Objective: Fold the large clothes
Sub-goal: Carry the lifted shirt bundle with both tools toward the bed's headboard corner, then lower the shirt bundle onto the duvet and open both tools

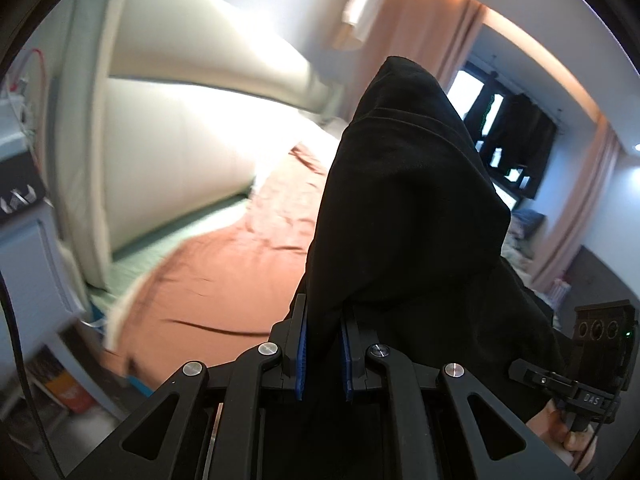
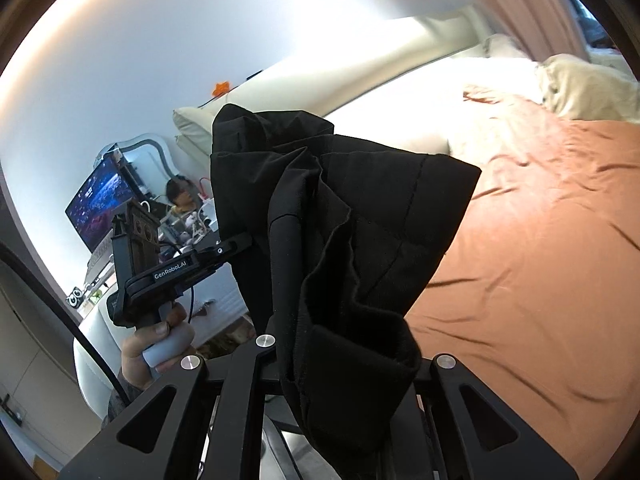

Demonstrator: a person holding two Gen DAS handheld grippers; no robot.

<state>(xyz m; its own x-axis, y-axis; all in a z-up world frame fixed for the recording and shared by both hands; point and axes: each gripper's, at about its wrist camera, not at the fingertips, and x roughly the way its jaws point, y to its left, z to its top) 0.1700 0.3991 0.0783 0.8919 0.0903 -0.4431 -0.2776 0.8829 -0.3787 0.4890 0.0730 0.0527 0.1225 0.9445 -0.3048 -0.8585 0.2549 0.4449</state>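
A large black garment (image 1: 404, 208) hangs in the air between both grippers, above a bed with a rust-orange sheet (image 1: 224, 272). My left gripper (image 1: 324, 320) is shut on a fold of it, the blue pads (image 1: 301, 344) pressing the cloth from both sides. In the right wrist view the black garment (image 2: 360, 216) bunches over my right gripper (image 2: 340, 320), which is shut on it; its fingertips are hidden by cloth. The body of each gripper shows in the other's view, held by a hand (image 2: 160, 344): the right one (image 1: 592, 360) and the left one (image 2: 152, 268).
The bed's orange sheet (image 2: 520, 264) spreads below, with a cream padded headboard (image 1: 192, 92), white bedding and a pale pillow (image 2: 588, 88) at its head. A desk with a lit monitor (image 2: 100, 208) and a seated person (image 2: 180, 196) lies beyond. Curtains (image 1: 424, 36) and dark hanging clothes (image 1: 516, 136) stand by the window.
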